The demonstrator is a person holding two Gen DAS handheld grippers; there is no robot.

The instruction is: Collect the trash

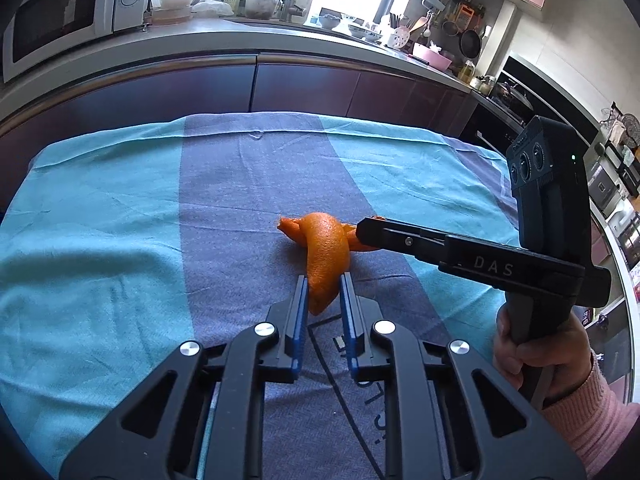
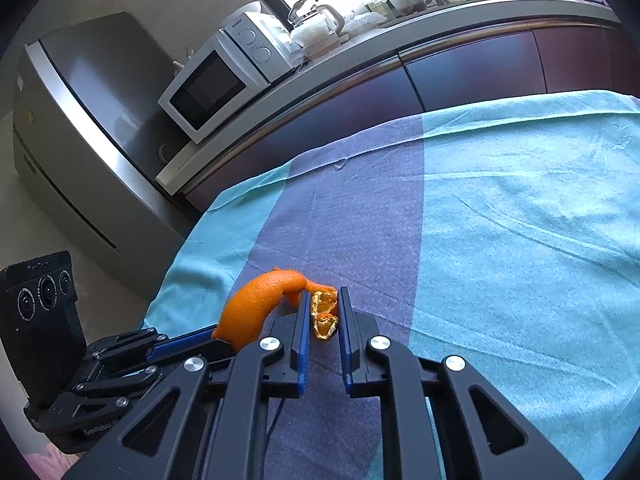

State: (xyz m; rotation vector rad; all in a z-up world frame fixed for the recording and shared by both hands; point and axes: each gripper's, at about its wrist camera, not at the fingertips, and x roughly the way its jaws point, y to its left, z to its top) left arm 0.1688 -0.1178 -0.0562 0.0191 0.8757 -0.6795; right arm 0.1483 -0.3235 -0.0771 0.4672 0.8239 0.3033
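A curled piece of orange citrus peel lay on the grey-blue middle stripe of a striped turquoise and grey-blue cloth that covered the worktop. In the left wrist view the left gripper came in from 6 o'clock, and its blue-padded fingers were almost closed, pressing the near end of the peel between them on both sides. The right gripper reached in from 3 o'clock, and its dark fingers met the far end of the same peel; a hand in a pink knitted sleeve held its grip.

In the right wrist view the right gripper had its fingers narrowly open around the torn, pale inner end of the peel, touching it on each side. The left gripper was at 9 o'clock, with the peel's other end in its fingers.

A white microwave oven stood on the kitchen counter at 11 o'clock, beside a silver refrigerator.
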